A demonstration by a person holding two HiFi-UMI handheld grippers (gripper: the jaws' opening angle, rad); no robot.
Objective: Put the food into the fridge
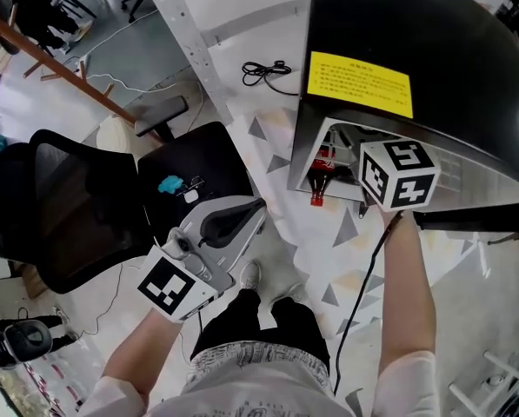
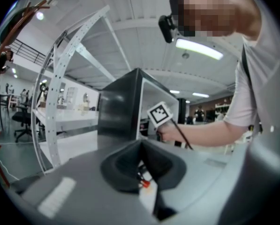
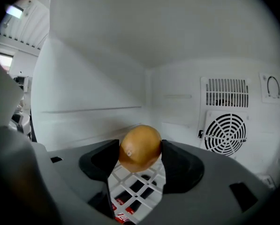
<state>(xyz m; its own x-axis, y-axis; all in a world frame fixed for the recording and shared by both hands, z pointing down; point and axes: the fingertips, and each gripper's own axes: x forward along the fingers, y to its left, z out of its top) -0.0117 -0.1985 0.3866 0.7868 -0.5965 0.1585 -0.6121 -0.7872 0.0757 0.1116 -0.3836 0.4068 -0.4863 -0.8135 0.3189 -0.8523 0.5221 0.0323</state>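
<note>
Right claw (image 3: 140, 151): jaws clamped on the fruit, one dark pad against each side of it.
Fruit (image 3: 140, 146): round, tan-brown; held between the pad tips, inside the fridge.
Wire shelf (image 3: 139, 185): white grid at 6 o'clock below the fruit; contact cannot be determined.
Red bottle (image 1: 320, 177): below the shelf; its label is visible through the grid.
Fan grille (image 3: 225, 134): on the back wall, at 3 o'clock from the fruit.
Fridge (image 1: 415, 24): black casing, white interior.
Left claw (image 2: 141, 159): jaws together, nothing between them; outside the fridge, at 8 o'clock from it in the head view.
</note>
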